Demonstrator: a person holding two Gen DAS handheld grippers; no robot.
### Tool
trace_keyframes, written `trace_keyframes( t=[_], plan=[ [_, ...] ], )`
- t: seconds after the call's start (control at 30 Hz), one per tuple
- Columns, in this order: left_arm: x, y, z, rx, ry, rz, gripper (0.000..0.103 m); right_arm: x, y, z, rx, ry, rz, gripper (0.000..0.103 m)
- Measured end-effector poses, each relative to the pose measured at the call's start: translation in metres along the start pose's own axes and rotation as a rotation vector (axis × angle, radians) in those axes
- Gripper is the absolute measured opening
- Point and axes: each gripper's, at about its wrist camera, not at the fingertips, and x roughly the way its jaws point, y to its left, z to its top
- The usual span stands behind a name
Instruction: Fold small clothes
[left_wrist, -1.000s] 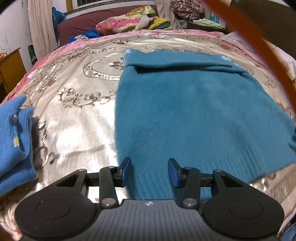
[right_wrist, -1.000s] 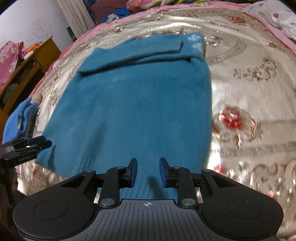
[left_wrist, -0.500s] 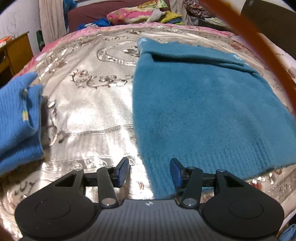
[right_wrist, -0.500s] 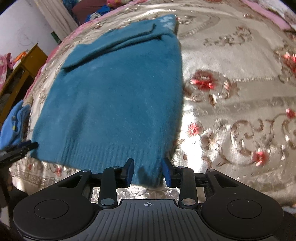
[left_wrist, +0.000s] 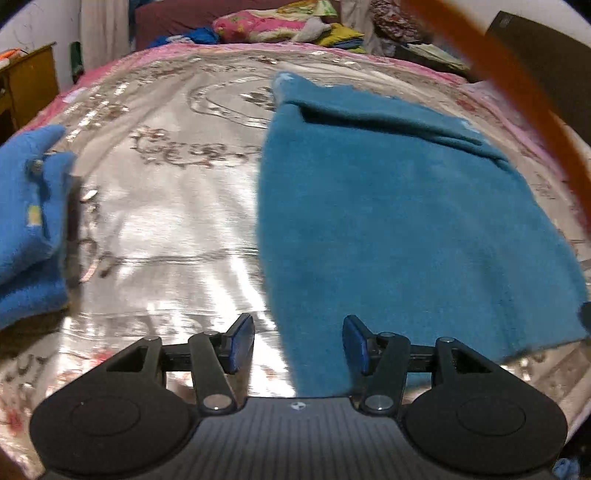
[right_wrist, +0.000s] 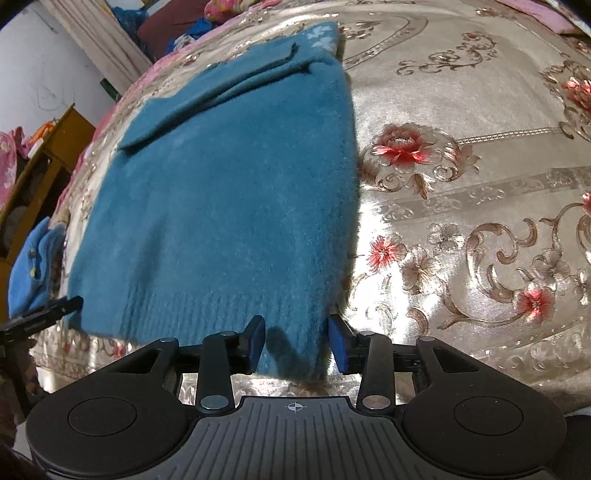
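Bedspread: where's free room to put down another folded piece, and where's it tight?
Bare bedspread lies between the teal sweater and the folded blue garment. A wider free stretch runs right of the sweater. Tight at the near hem: both the left gripper and right gripper straddle its corners, jaws opening.

A bed with a shiny floral bedspread (right_wrist: 461, 184) carries a flat teal sweater (right_wrist: 229, 206) and a folded blue garment (left_wrist: 26, 236).

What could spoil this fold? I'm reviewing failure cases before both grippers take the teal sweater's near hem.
The left gripper straddles only the edge of the teal sweater, its opening jaws partly over bare bedspread, so it may miss or pinch the cover. The right gripper, jaws also opening, sits at the other corner; uneven grabs could skew the fold.
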Motion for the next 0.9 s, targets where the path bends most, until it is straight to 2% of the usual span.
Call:
trace_keyframes(
  t=[0.13, 0.57, 0.9],
  plan=[
    [0.000, -0.006, 0.000, 0.001, 0.013, -0.057, 0.054, 0.000, 0.003, 0.000, -0.005, -0.006, 0.002, 0.041],
    [0.009, -0.009, 0.012, -0.005, 0.022, -0.104, 0.053, 0.005, -0.009, 0.010, 0.019, -0.033, 0.057, 0.041],
    [0.013, -0.004, 0.018, -0.030, 0.033, -0.145, 0.053, 0.014, -0.017, 0.014, 0.074, -0.037, 0.193, 0.041]
  ],
)
